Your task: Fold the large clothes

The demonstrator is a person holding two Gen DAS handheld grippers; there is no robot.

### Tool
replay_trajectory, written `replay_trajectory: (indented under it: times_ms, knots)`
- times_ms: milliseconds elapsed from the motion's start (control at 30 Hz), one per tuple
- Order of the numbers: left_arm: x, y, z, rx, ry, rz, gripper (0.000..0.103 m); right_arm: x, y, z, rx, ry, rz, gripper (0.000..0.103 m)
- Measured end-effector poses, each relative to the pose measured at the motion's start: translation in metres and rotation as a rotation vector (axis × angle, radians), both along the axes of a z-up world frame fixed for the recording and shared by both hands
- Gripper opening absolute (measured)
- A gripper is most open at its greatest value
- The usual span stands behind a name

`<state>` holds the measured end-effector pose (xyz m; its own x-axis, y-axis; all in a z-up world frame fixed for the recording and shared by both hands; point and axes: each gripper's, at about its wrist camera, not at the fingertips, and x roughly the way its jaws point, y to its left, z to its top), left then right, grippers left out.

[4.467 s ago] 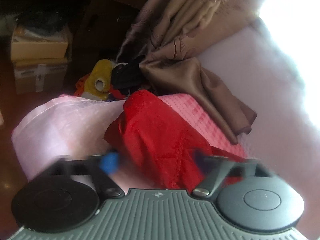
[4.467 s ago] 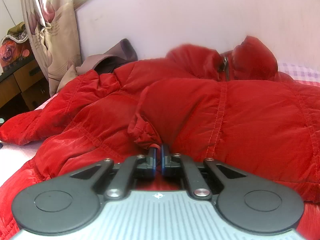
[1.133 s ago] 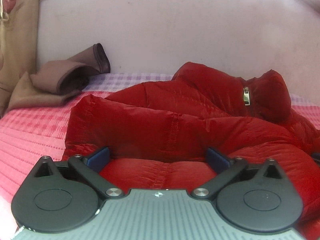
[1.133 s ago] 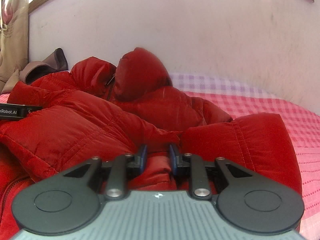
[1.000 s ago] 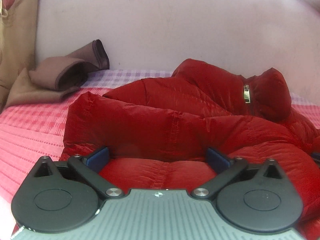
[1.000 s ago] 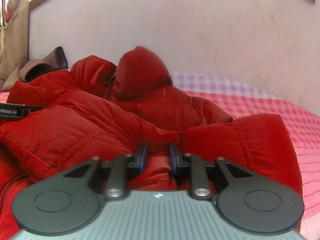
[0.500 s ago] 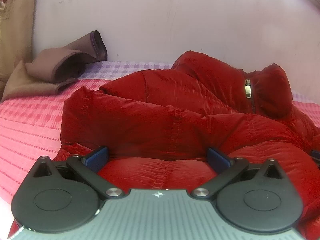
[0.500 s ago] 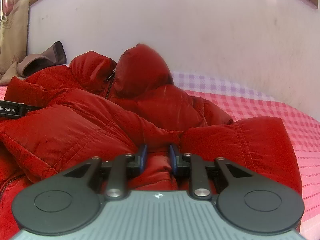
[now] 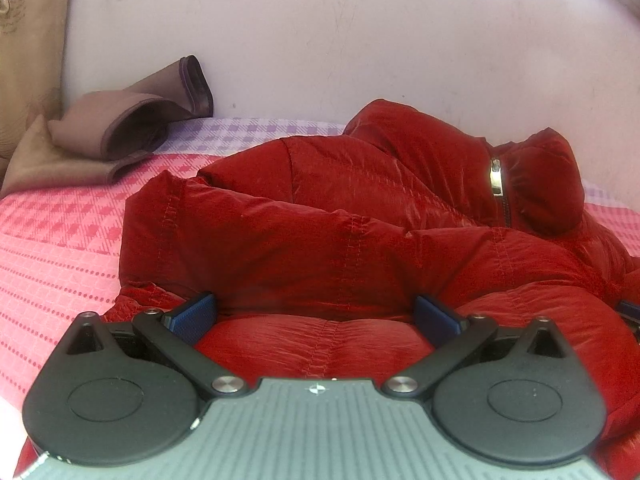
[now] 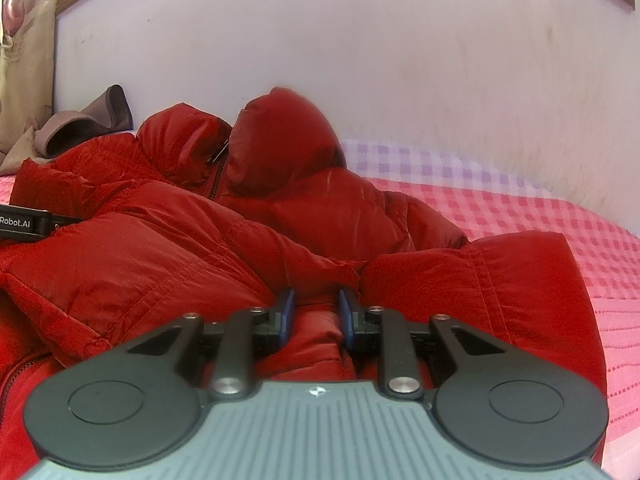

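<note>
Between the jaws of the right gripper [image 10: 314, 314] sits a bunched fold of the red puffer jacket [image 10: 168, 252]; the two blue pads stand only a little apart and press on that fold from both sides, so the jacket is pinched there. Just right of these jaws lies a padded sleeve or folded panel of the same jacket, and beyond them its collar stands up with the zip running down to the left of it. Left of these jaws, the edge of the other tool shows, resting on the jacket.

The left gripper [image 9: 316, 314] has its jaws spread wide, one blue pad at each side of a broad stretch of jacket [image 9: 320, 256]; the pads rest against the fabric but close on nothing. Ahead of these jaws the jacket lies heaped, with a metal zip pull [image 9: 496, 178] up and to the right.

Around both, the pink checked bed cover [image 9: 52, 248] carries the jacket. A brown folded cloth [image 9: 108, 140] lies far left, against the pale wall [image 10: 360, 52], and a patterned curtain [image 10: 24, 56] hangs beyond it.
</note>
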<state>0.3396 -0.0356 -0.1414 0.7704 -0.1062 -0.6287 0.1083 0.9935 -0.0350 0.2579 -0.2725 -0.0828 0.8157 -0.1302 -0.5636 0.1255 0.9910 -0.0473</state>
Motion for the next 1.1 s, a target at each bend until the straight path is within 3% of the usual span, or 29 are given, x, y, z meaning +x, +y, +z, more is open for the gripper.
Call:
replay_trajectory:
  times_ms: [200, 367, 433, 467, 500, 633, 667, 733, 800, 933, 1100]
  knots:
    - [-0.002, 0.002, 0.001, -0.002, -0.009, 0.002, 0.103, -0.004, -0.005, 0.001, 0.042, -0.021, 0.001, 0.024]
    - [-0.006, 0.002, 0.002, 0.007, -0.013, 0.004, 0.103, -0.008, -0.021, 0.005, 0.154, -0.04, 0.011, 0.027]
    - [-0.007, 0.002, 0.003, 0.013, -0.016, 0.009, 0.103, -0.018, -0.028, 0.014, 0.192, -0.039, -0.008, 0.043]
    - [-0.007, 0.002, 0.003, 0.016, -0.018, 0.01, 0.103, -0.026, -0.029, 0.02, 0.195, -0.052, -0.037, 0.062]
    - [-0.008, 0.003, 0.004, 0.016, -0.021, 0.011, 0.103, -0.043, -0.03, 0.029, 0.207, -0.101, -0.063, 0.069]
    - [-0.016, 0.006, 0.015, 0.026, -0.037, -0.002, 0.103, -0.125, -0.033, 0.061, 0.325, -0.261, -0.028, 0.075]
    - [-0.022, 0.008, 0.021, 0.036, -0.046, -0.008, 0.103, -0.144, -0.033, 0.066, 0.335, -0.281, -0.015, 0.081]
    - [-0.044, 0.016, 0.037, 0.025, -0.079, -0.044, 0.103, -0.192, -0.027, 0.074, 0.314, -0.327, 0.027, 0.098]
    - [-0.071, 0.027, 0.053, 0.007, -0.113, -0.103, 0.103, -0.245, -0.019, 0.073, 0.253, -0.362, 0.052, 0.103]
    - [-0.14, 0.064, 0.083, -0.024, -0.162, -0.182, 0.103, -0.315, -0.01, 0.062, 0.161, -0.312, 0.094, 0.103]
    - [-0.223, 0.12, 0.093, -0.074, -0.151, -0.22, 0.103, -0.36, -0.008, 0.041, 0.247, -0.182, 0.086, 0.103]
